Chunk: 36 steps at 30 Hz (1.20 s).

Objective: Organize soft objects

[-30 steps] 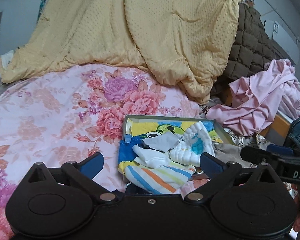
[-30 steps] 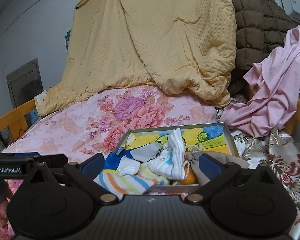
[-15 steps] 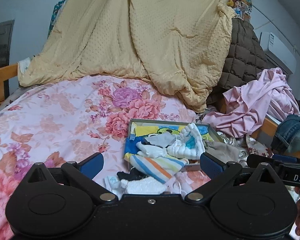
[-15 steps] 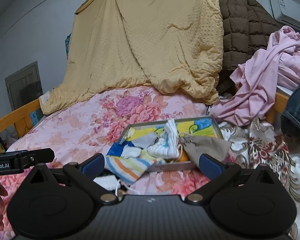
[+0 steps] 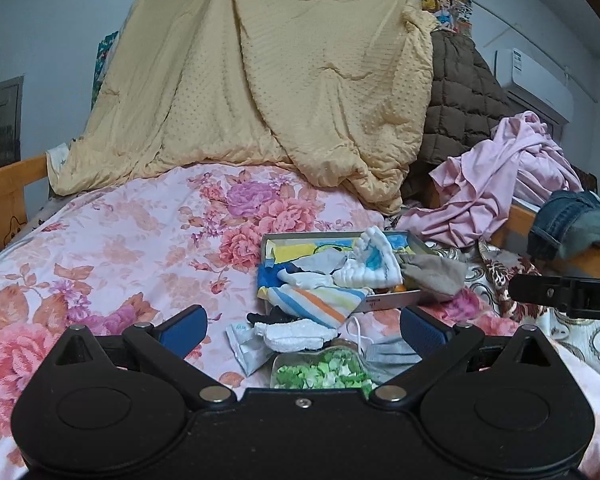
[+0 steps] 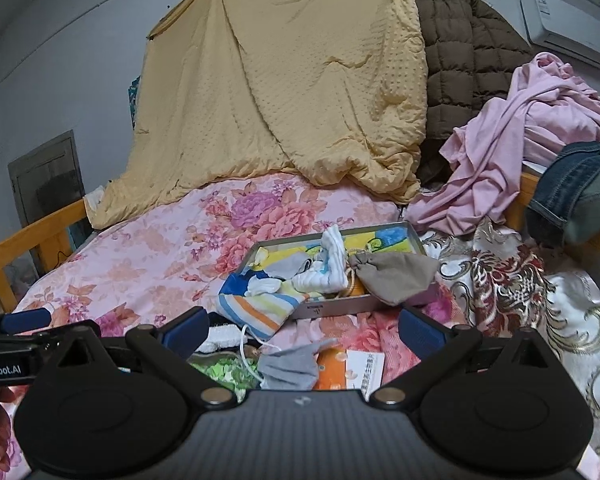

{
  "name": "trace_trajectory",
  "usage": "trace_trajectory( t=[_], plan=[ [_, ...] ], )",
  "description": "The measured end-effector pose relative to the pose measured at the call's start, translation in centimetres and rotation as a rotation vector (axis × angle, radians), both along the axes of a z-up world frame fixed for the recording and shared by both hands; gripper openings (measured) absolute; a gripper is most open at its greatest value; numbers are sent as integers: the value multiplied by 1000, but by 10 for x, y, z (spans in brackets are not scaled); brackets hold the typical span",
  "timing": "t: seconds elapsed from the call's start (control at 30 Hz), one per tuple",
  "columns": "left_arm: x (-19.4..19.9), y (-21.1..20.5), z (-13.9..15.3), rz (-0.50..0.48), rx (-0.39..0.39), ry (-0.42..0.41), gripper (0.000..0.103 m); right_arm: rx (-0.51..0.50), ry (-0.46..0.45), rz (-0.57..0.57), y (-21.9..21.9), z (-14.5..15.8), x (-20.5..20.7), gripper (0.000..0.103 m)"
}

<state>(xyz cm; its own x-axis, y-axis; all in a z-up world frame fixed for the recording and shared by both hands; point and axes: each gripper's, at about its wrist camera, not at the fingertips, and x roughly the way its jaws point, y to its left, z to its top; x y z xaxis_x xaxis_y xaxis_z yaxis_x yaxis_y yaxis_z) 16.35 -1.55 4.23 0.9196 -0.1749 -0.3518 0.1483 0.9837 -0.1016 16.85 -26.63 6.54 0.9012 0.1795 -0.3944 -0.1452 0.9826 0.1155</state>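
On the flowered bed (image 5: 120,248), a white towel (image 5: 296,334), a bag of green pieces (image 5: 320,372) and a grey face mask (image 6: 290,366) are still lying loose, while the tray (image 5: 388,304) to their right is already being filled with socks and cloths, a striped cloth (image 5: 312,300) and a grey pouch (image 6: 396,276) spilling over its rim, so the sorting is judged partly done. The left gripper (image 5: 302,326) and right gripper (image 6: 304,328) are being held short of the pile, fingers released and empty. Only in the right wrist view is an orange packet (image 6: 332,372) being shown beside the mask; the towel is shown plainly only in the left.
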Motion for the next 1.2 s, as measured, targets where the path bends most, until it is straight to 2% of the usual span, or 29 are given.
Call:
trace_trajectory(
  t=[0.27, 0.47, 0.83, 1.2],
  plan=[
    [-17, 7, -7, -12, 44, 28, 102, -31, 34, 28, 10, -8, -20, 103],
    [-27, 15, -21, -14, 73, 109, 102, -72, 76, 68, 23, -17, -25, 103],
    [-34, 25, -28, 29, 83, 169, 102, -149, 115, 118, 42, -26, -27, 103],
    [-29, 26, -33, 55, 84, 209, 102, -180, 162, 149, 50, -34, -21, 103]
  ],
)
